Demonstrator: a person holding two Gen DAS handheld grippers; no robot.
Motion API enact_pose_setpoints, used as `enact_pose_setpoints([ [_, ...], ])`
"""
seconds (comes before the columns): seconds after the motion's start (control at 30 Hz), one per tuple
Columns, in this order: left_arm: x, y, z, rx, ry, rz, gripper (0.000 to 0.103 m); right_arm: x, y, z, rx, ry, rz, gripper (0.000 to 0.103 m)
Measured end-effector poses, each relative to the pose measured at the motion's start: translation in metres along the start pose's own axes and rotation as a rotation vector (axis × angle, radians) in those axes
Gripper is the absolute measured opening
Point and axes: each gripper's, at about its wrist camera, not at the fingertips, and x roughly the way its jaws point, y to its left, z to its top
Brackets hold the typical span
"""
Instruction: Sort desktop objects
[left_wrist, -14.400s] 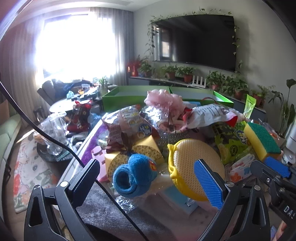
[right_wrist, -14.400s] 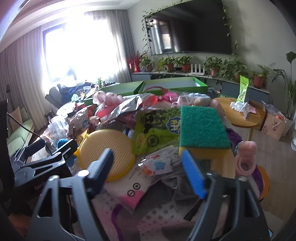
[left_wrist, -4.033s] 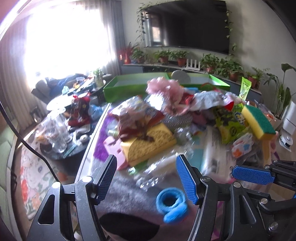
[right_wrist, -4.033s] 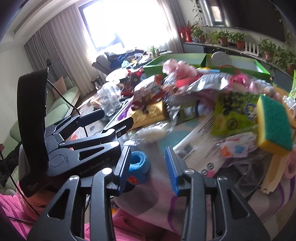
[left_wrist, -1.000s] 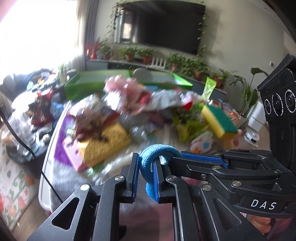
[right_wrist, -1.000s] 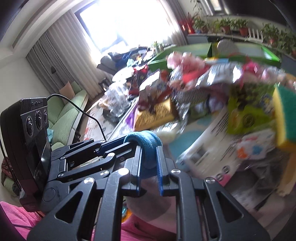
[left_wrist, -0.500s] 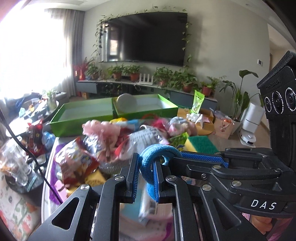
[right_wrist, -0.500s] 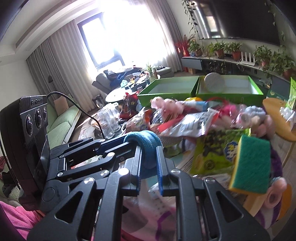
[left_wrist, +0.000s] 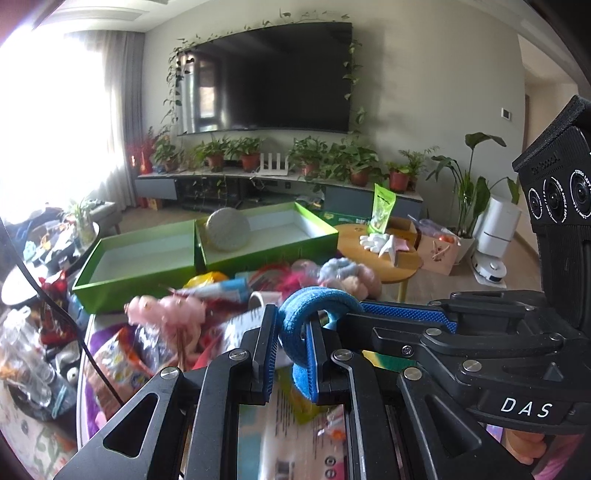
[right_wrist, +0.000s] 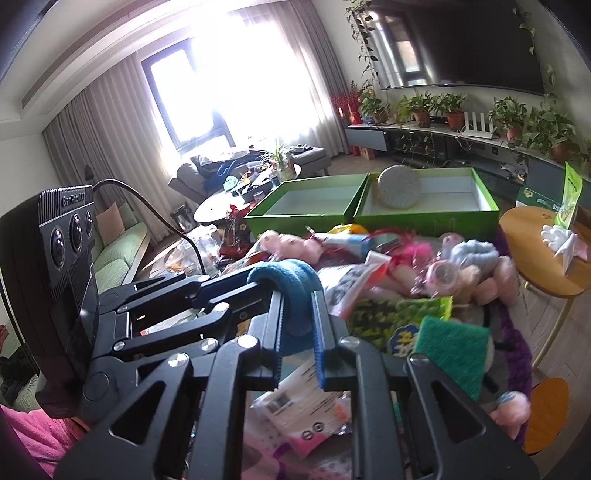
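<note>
A blue fuzzy ring (left_wrist: 314, 304) hangs in the air over the cluttered table, and both grippers pinch it. My left gripper (left_wrist: 291, 323) is shut on its left part. My right gripper (left_wrist: 343, 314) comes in from the right and clamps the ring's other side. In the right wrist view the ring (right_wrist: 284, 277) arches over my right gripper (right_wrist: 299, 308), with the left gripper (right_wrist: 243, 284) reaching in from the left. Beyond the pile stand two green boxes, the left one (left_wrist: 129, 280) empty and the right one (left_wrist: 266, 254) holding a round grey disc (left_wrist: 227, 234).
The table below is heaped with a pink plush (left_wrist: 166, 306), snack packets (right_wrist: 399, 317), a green-and-yellow sponge (right_wrist: 450, 347) and fluffy hair ties (right_wrist: 472, 254). A round wooden side table (right_wrist: 535, 251) stands to the right. A black cable (left_wrist: 55, 314) trails at the left.
Both grippers, still shut on the blue ring, have risen and moved forward toward the green boxes. The pile now sits lower in both views.
</note>
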Motion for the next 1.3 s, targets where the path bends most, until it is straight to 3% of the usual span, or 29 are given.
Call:
enact_pose_setpoints([
  [0.87, 0.035, 0.017, 0.073, 0.019, -0.013, 0.039, 0.011, 0.015, -0.031, 0.076, -0.012, -0.022, 0.024, 0.015],
  [1.3, 0.078, 0.045, 0.092, -0.053, 0.052, 0.047, 0.011, 0.062, -0.053, 0.114, -0.004, 0.078, 0.035, 0.015],
])
